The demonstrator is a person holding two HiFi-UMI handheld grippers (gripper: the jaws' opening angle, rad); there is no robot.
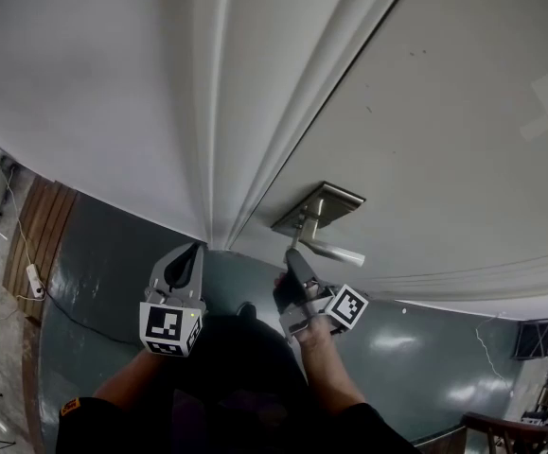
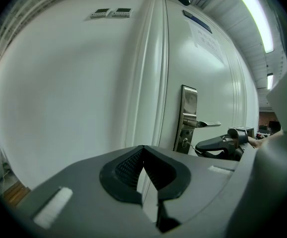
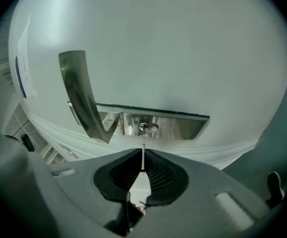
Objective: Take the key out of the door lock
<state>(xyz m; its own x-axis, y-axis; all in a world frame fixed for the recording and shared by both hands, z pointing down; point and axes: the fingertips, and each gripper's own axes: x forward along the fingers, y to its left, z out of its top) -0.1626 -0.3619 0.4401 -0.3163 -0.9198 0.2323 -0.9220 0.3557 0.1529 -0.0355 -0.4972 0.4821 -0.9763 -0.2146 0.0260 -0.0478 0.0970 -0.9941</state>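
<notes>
The key [image 3: 143, 155] is a thin metal blade held edge-on between the pads of my right gripper [image 3: 143, 165], which is shut on it. Its tip stands just short of the keyhole [image 3: 148, 128] in the steel lock plate [image 3: 178, 127], below the lever handle [image 3: 81, 93]. In the head view the right gripper [image 1: 293, 255] points at the door [image 1: 444, 112] under the handle [image 1: 335, 251]. My left gripper [image 1: 195, 253] hangs shut and empty left of it, facing the door frame. From the left gripper view I see its jaws [image 2: 143, 150], the lock plate [image 2: 188, 108] and the right gripper [image 2: 217, 145].
The white door is closed within its moulded frame [image 1: 212, 112]. Wall switches [image 2: 111, 13] sit high on the wall left of the frame, and a paper notice [image 2: 202, 33] is on the door. A power strip [image 1: 35, 280] lies on the floor at the left.
</notes>
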